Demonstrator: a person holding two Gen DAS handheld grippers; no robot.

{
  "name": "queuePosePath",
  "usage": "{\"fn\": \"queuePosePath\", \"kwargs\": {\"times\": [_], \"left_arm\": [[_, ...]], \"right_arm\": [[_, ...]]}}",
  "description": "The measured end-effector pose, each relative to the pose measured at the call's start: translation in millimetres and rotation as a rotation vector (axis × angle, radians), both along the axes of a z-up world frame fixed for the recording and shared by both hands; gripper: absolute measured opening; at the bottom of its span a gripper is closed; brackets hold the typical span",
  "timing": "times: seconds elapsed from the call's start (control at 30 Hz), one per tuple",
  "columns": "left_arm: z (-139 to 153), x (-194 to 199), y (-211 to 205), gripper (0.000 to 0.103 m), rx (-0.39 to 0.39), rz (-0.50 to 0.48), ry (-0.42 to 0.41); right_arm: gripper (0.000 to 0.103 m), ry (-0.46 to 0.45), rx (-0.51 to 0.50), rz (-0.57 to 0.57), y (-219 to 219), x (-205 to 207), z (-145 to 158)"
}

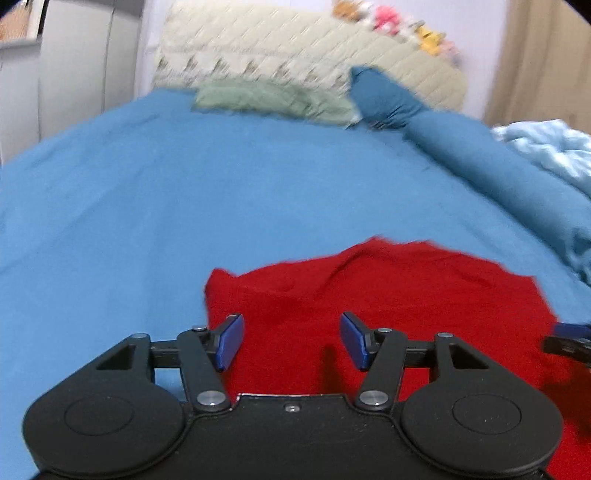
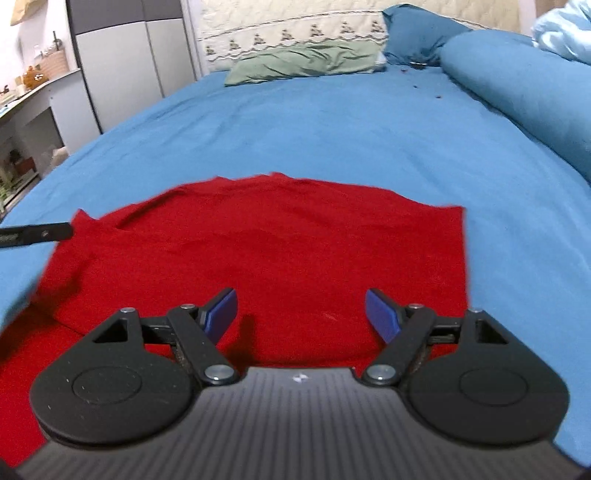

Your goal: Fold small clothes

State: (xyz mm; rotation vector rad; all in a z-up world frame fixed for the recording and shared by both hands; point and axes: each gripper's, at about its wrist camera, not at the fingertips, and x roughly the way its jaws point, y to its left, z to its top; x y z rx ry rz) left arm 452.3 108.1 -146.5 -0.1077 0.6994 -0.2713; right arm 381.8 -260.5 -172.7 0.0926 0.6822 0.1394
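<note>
A wide blue bed sheet (image 2: 332,129), matte and lightly creased, fills most of both views. At its far end a quilted cream headboard cover (image 1: 295,44) with a stitched diamond pattern stands behind a flat sage-green pillow (image 2: 306,62) and a darker teal pillow (image 1: 384,96). A long rolled blue duvet (image 2: 517,92) runs down the right side, with a pale blue crumpled blanket (image 1: 546,147) beyond it.

The red garment (image 2: 258,251) lies spread on the near part of the sheet, soft and knit-like, with shallow folds and an uneven far edge. Its near part is cut off beneath both tools.

The left gripper (image 1: 291,339) hovers over the garment's left portion, jaws spread wide and holding nothing; its blue pads (image 1: 231,341) are smooth and rectangular on black linkage arms. The right gripper (image 2: 299,315) is likewise released, parted above the red cloth.

Only the right wrist view shows grey wardrobe doors (image 2: 122,66) sharply and a cluttered shelf (image 2: 33,77). Only the left wrist view shows small plush toys (image 1: 391,18) atop the headboard, blurred beyond telling. A few tiny dark specks (image 2: 424,86) on the sheet cannot be made out.
</note>
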Motion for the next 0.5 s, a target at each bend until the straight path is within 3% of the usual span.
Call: {"fn": "queuePosePath", "kwargs": {"times": [0.1,0.3,0.4,0.5], "left_arm": [[-19.3,14.6,9.3,0.060,-0.004,0.018,0.001],[-20.7,23.9,14.3,0.064,0.025,0.014,-0.013],[-6.2,19.1,16.0,0.064,0.033,0.034,0.006],[28.7,-13.5,22.4,0.069,0.056,0.078,-0.037]], "right_arm": [[0.092,0.006,-0.008,-0.015,-17.4,-2.0,-13.7],[0.095,-0.035,-0.002,-0.010,-32.4,-8.4,-28.9],[0.095,-0.027,-0.020,-0.020,-28.4,-13.2,-23.5],[0.095,-0.042,-0.014,-0.019,-28.9,-26.3,-2.8]]}}
